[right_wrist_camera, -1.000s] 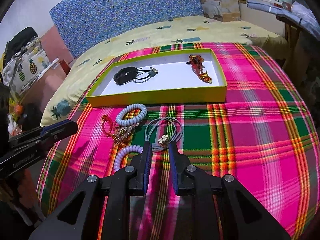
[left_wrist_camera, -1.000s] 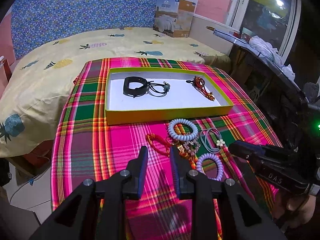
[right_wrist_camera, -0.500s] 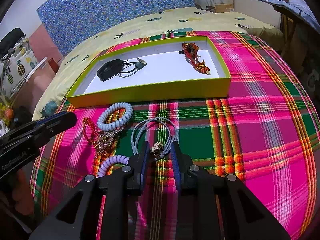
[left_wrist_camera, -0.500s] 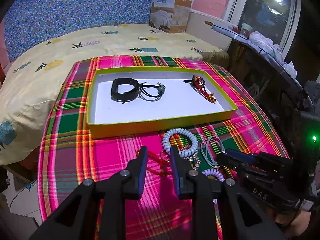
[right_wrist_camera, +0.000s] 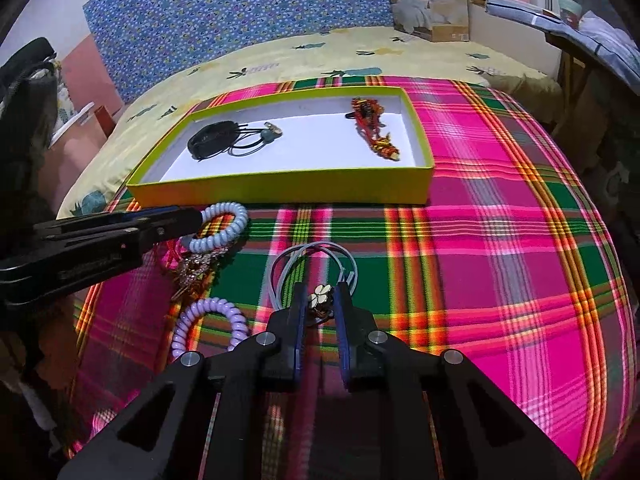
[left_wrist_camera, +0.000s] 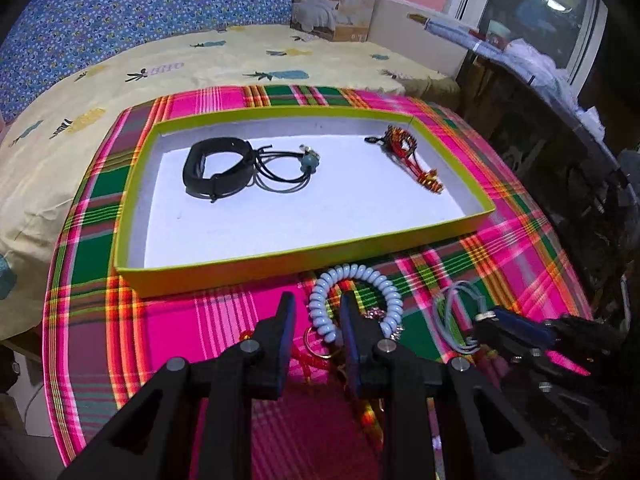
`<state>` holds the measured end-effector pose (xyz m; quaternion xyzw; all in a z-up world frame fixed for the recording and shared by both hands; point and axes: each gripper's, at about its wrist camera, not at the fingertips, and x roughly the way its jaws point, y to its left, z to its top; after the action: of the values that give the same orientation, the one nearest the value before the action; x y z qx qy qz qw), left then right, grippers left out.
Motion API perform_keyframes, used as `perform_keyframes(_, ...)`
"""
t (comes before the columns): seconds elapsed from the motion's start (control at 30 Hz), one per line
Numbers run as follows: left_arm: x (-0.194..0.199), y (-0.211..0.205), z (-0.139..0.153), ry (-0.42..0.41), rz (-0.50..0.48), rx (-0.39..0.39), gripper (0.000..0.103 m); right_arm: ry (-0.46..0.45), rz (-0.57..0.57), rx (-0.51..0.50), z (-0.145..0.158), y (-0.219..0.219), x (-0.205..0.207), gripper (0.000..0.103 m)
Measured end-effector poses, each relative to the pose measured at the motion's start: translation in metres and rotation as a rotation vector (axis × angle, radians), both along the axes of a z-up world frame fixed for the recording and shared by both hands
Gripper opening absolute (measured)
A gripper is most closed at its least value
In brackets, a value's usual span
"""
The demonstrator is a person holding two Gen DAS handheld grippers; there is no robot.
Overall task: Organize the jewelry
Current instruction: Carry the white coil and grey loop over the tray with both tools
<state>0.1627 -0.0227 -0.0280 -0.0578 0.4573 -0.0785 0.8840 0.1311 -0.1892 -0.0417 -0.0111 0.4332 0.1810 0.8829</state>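
A yellow-green tray (left_wrist_camera: pixel 256 268) (right_wrist_camera: pixel 280 190) holds a black band (left_wrist_camera: pixel 216 168), a dark cord with a bead (left_wrist_camera: pixel 288 172) and a red-orange bracelet (left_wrist_camera: pixel 412 160). In front of it lie a pale blue coil bracelet (left_wrist_camera: pixel 352 276) (right_wrist_camera: pixel 224 224), a red cord with gold charms (right_wrist_camera: pixel 192 268), a lilac coil (right_wrist_camera: pixel 208 320) and a grey cord loop with a flower charm (right_wrist_camera: pixel 322 294). My left gripper (left_wrist_camera: pixel 318 312) is open with its fingers either side of the blue coil's near edge. My right gripper (right_wrist_camera: pixel 320 304) has its jaws around the flower charm, a small gap showing.
The tray and jewelry sit on a pink and green plaid cloth (right_wrist_camera: pixel 500 260) over a small table. A bed with a yellow pineapple sheet (left_wrist_camera: pixel 200 60) lies behind. A cardboard box (left_wrist_camera: pixel 336 0) stands at the back. Dark furniture (left_wrist_camera: pixel 560 140) is on the right.
Both grippers have moved forward toward the loose jewelry. The left gripper now reaches the blue coil. The right gripper's jaws have closed in around the flower charm.
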Motion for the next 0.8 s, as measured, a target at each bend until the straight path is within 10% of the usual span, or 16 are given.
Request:
perform_keyframes(0.37, 0.003, -0.017, -0.005, -0.015, -0.025, 0.103, 0.010, -0.004, -0.015, 0.022, 0.002, -0.016, -0.002, 0.013)
perform_keyframes(0.8, -0.022, -0.004, 0.024, -0.091, -0.038, 0.015, 0.010, -0.039, -0.022, 0.046, 0.015, -0.027, -0.012, 0.013)
